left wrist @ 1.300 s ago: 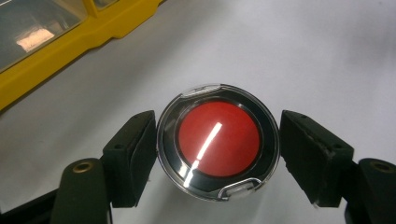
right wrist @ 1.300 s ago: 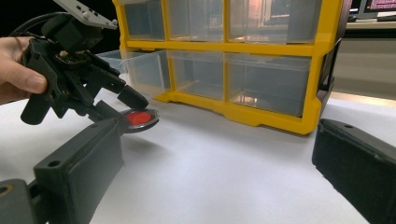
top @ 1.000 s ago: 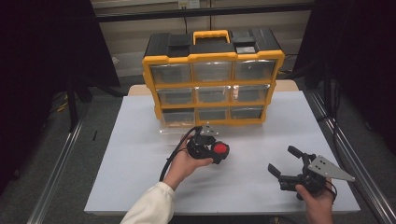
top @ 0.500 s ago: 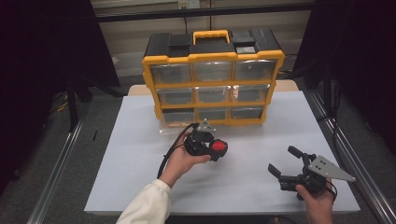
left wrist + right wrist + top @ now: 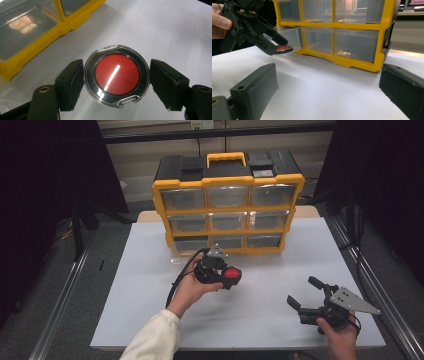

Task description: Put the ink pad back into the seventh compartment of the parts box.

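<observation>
Disc (image 5: 117, 75) — red, in a clear round case — sits clamped between the left gripper (image 5: 216, 270) jaws, carried near the organizer's (image 5: 227, 205) pulled-out bottom drawer (image 5: 287, 37). Next, I'd guess, it gets lowered in; right gripper (image 5: 310, 295) waits wide open, empty.

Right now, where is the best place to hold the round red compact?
Grip the round red compact by its rim, one pad on each opposite edge, as the left tongs do; the flat disc offers no handle.
</observation>
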`<action>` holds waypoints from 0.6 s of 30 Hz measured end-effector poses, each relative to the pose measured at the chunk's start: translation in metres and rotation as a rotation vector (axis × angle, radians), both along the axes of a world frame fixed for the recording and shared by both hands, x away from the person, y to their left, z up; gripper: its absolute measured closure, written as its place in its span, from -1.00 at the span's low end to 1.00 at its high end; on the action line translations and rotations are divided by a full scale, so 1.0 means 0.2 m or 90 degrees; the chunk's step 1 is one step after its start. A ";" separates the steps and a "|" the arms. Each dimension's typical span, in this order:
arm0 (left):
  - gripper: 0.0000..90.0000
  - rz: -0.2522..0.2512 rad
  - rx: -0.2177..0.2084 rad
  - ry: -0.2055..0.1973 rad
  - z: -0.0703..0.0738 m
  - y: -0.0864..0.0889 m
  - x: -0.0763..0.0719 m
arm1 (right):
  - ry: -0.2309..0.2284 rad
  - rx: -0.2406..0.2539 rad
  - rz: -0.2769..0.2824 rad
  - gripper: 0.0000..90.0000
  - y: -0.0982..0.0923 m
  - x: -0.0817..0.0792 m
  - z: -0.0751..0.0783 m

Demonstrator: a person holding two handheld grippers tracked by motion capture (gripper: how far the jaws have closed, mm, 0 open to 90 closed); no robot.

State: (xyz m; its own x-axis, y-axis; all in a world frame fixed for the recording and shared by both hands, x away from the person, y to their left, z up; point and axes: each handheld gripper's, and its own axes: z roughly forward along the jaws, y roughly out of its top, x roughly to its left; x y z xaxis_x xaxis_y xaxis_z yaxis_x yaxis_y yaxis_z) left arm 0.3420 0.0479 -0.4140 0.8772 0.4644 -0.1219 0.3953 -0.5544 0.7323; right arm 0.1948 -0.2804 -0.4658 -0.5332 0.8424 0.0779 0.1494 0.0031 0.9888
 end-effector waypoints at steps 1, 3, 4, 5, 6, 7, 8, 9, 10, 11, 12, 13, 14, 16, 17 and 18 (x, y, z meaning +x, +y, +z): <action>-0.35 0.004 0.001 0.001 0.01 0.00 0.00 | 0.000 0.000 0.000 -0.97 0.00 0.00 0.00; -0.35 0.004 -0.003 0.002 0.02 0.01 0.00 | 0.000 0.000 0.001 -0.97 0.00 0.00 0.00; -0.35 0.005 -0.008 0.001 0.02 0.01 0.01 | 0.000 0.000 0.001 -0.97 0.00 0.00 0.00; -0.35 0.005 -0.007 0.001 0.02 0.01 0.01 | 0.000 0.001 0.000 -0.97 0.00 0.00 0.00; -0.35 0.006 -0.005 0.001 0.03 0.02 0.01 | 0.000 0.000 0.002 -0.97 0.00 0.00 0.00; -0.35 0.006 -0.004 0.000 0.03 0.02 0.01 | 0.000 0.000 0.002 -0.97 0.00 0.00 0.00; -0.35 0.007 -0.001 0.003 0.04 0.03 0.01 | 0.000 0.000 0.001 -0.97 0.00 0.00 0.00; -0.35 0.007 -0.001 0.003 0.04 0.03 0.01 | 0.000 0.000 0.001 -0.97 0.00 0.00 0.00; -0.35 0.008 -0.006 0.002 0.04 0.03 0.02 | 0.000 0.001 0.000 -0.97 0.00 0.00 0.00; -0.35 0.008 -0.006 0.002 0.04 0.03 0.02 | 0.000 0.001 0.000 -0.97 0.00 0.00 0.00; -0.35 0.006 -0.004 0.002 0.05 0.03 0.02 | 0.001 0.002 0.000 -0.97 0.00 0.00 0.00; -0.35 0.007 -0.004 0.003 0.05 0.03 0.02 | 0.000 0.000 0.001 -0.97 0.00 0.00 0.00; -0.35 0.006 -0.003 0.003 0.05 0.04 0.02 | 0.000 0.001 0.000 -0.97 0.00 0.00 0.00; -0.35 0.008 -0.004 0.003 0.06 0.04 0.02 | 0.000 0.001 0.000 -0.97 0.00 0.00 0.00; -0.35 0.005 0.000 0.003 0.06 0.04 0.02 | 0.000 0.001 0.000 -0.97 0.00 0.00 0.00; -0.35 0.007 -0.005 0.002 0.07 0.04 0.03 | 0.000 0.000 0.000 -0.97 0.00 0.00 0.00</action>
